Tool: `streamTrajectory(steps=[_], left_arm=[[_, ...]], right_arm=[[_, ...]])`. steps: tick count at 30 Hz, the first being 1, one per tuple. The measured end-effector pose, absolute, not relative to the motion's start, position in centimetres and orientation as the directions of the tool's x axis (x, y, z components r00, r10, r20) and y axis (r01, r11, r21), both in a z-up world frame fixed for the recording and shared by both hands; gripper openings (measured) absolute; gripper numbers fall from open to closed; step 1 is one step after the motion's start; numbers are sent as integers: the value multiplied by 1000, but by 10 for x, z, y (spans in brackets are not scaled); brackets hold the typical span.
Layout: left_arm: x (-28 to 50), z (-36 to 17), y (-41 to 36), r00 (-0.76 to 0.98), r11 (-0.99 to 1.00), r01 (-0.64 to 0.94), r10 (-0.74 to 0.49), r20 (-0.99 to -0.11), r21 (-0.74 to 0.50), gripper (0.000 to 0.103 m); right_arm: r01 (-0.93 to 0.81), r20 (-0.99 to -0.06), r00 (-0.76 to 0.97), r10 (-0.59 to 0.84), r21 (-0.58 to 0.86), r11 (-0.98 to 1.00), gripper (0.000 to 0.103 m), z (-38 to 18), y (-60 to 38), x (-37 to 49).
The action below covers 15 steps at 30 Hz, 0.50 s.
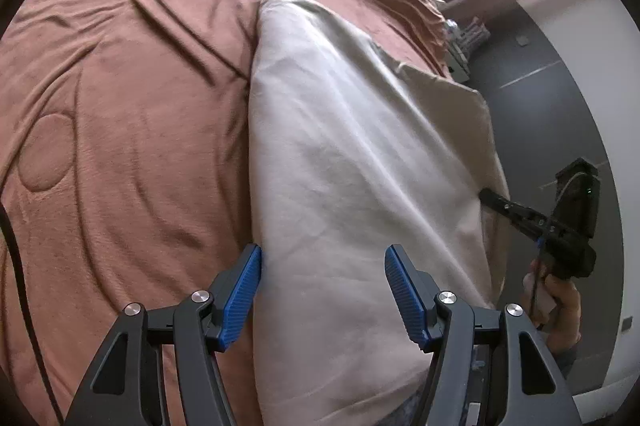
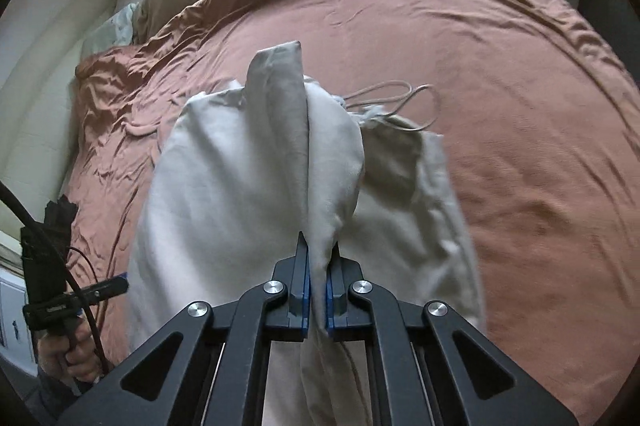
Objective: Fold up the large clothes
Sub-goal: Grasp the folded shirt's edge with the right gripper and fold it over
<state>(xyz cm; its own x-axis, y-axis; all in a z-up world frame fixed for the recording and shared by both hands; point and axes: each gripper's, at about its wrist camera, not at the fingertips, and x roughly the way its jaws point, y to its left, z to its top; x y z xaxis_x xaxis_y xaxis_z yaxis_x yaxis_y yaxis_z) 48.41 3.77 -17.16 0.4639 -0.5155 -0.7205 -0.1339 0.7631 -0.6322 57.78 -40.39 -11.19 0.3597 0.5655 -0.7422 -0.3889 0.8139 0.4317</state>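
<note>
I am seeing the pale garment (image 2: 248, 186) running off the bottom edge in both wrist views, so its lower end is not showing. In the right wrist view its right side is smearing with blur, and the fold is hiding the blue pads of the right gripper (image 2: 318, 290) almost wholly. In the left wrist view the cloth is covering that gripper's fingertips. The items at the far end of the bed (image 1: 120, 106) are staying too small to name.
</note>
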Motion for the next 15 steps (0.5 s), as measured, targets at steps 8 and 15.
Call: streamTrajectory(steps=[8,15], left_arm=[[486,-166,9,435,747,-71,-573,-695,-660,65],[487,-167,10,431,753,-76,-567,-702,-654,65]], right_arm=[[-280,-770,409,489,405,871,1,-130,-428,565],[-221,-785,387,484,431,875,2,-147,-426,585]])
